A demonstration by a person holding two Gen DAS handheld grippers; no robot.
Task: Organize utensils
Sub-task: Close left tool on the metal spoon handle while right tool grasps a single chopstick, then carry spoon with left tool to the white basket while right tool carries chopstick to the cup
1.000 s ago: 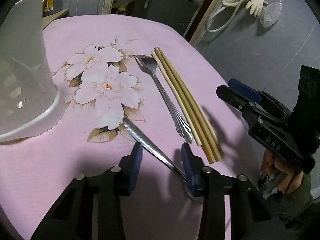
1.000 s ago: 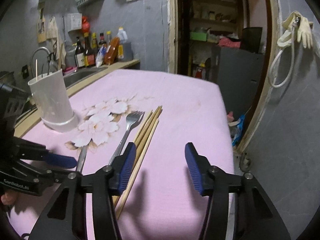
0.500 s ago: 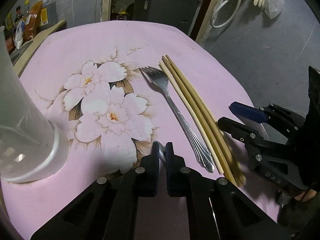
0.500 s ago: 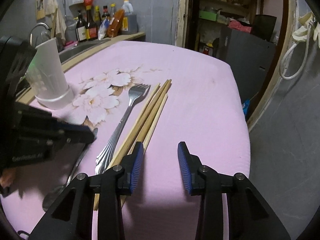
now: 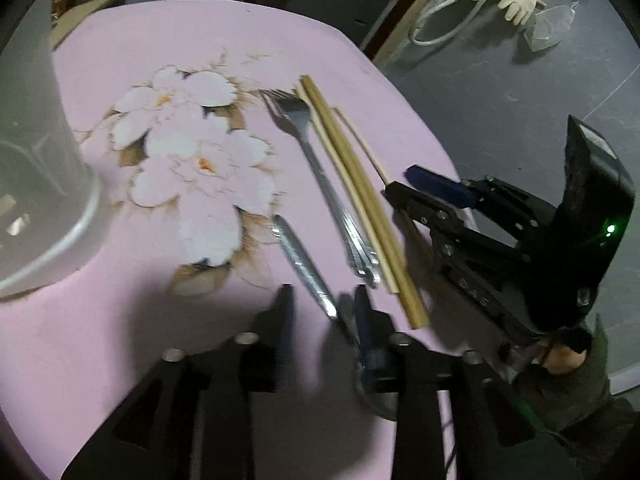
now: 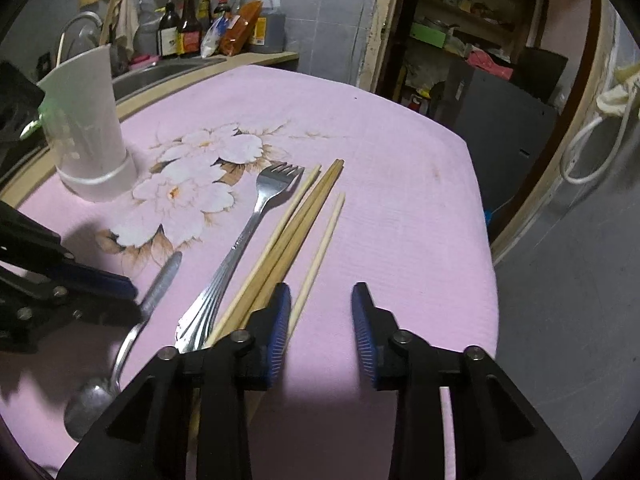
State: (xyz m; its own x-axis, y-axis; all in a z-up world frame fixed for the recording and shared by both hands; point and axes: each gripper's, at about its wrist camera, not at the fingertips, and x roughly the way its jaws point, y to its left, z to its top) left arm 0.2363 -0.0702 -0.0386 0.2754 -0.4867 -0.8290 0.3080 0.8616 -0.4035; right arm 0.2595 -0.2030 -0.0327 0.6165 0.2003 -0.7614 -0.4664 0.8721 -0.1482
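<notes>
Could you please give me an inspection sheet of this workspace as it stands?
Surface: pink cloth with a flower print covers the table.
Job's things: spoon, fork and chopsticks lie side by side on the cloth; one chopstick lies slightly apart; white holder stands upright at the left.
Clutter: nothing seen on the cloth.
Grippers: left gripper open, straddling the spoon handle; right gripper open, empty, near the chopstick ends.
Cables: white hose hangs on the right wall.
Surroundings: bottles by a sink, shelves beyond a doorway.
</notes>
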